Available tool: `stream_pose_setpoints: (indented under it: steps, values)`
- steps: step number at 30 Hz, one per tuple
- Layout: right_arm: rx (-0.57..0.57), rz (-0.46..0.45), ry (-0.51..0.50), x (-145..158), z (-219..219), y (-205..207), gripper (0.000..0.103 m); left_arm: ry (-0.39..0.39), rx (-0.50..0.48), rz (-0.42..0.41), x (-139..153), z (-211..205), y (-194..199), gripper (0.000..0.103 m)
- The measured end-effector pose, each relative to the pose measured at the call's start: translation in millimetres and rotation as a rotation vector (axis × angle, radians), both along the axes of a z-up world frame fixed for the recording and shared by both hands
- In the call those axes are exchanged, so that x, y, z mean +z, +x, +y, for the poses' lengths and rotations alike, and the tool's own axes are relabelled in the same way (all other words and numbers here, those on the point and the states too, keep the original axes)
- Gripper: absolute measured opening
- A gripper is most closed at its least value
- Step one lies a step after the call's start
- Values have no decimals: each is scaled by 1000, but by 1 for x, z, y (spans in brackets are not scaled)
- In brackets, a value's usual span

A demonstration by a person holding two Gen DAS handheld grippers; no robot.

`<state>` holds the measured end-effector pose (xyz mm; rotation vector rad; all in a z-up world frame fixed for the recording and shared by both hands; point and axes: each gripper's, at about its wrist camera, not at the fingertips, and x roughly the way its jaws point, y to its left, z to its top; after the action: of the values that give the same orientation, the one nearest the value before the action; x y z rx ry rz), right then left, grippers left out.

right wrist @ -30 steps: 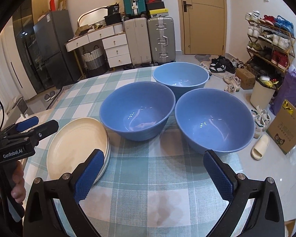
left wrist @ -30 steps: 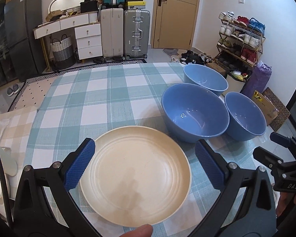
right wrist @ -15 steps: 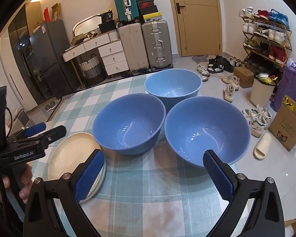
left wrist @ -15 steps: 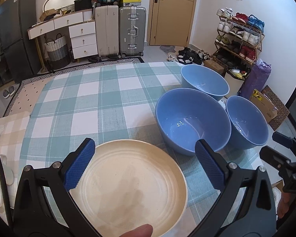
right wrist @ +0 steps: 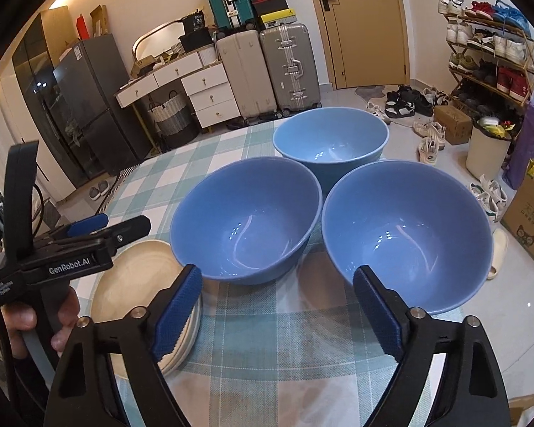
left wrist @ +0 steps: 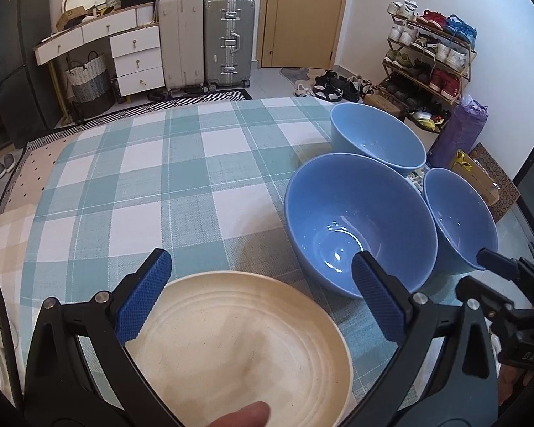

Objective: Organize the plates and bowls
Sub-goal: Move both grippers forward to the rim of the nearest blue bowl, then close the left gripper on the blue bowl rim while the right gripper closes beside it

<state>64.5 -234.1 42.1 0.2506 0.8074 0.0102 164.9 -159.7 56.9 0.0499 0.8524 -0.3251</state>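
Observation:
A stack of cream plates (left wrist: 238, 348) lies at the near edge of the checked table (left wrist: 195, 178). My left gripper (left wrist: 260, 295) hovers open over it, with nothing between its fingers. Three blue bowls stand close together to the right: a middle one (left wrist: 359, 220), a far one (left wrist: 377, 138) and a right one (left wrist: 459, 217). In the right wrist view my right gripper (right wrist: 279, 295) is open and its jaws are closing on nothing. It faces the gap between the left bowl (right wrist: 245, 220) and the right bowl (right wrist: 406, 235). The plates (right wrist: 139, 277) and the left gripper (right wrist: 99, 227) show at its left.
The bowls stand near the table's right edge, with the floor, a cardboard box (right wrist: 530, 220) and a shoe rack (left wrist: 430, 57) beyond. Suitcases (left wrist: 206, 42), a drawer unit (left wrist: 135, 60) and a door (left wrist: 302, 14) line the far wall. The person's fingertip (left wrist: 242, 416) shows below the plates.
Both grippers have moved forward towards the bowls, which look larger now. The plates have slid lower in the left wrist view. The right gripper's jaws have narrowed.

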Motion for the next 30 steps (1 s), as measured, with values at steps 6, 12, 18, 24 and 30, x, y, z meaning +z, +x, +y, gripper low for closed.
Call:
stream_pose_setpoints:
  steps: [6,12,18,24,30]
  values:
    - [-9,16,17,-15,5,16,77,-46,-20,48,-12,-1,15,92]
    - [-9,20,3,-25,12,32,73,-48,-37,83,-24,-11,29,80]
    - [-29,41,1,-35,11,46,62,-6,-46,78,-33,-21,35,70]
    - [-28,39,-17,-39,13,58,57,-11,-50,116,-46,-24,40,59]
    - [-50,30,-58,-43,14,64,44,-19,-60,118,-51,-30,41,50]
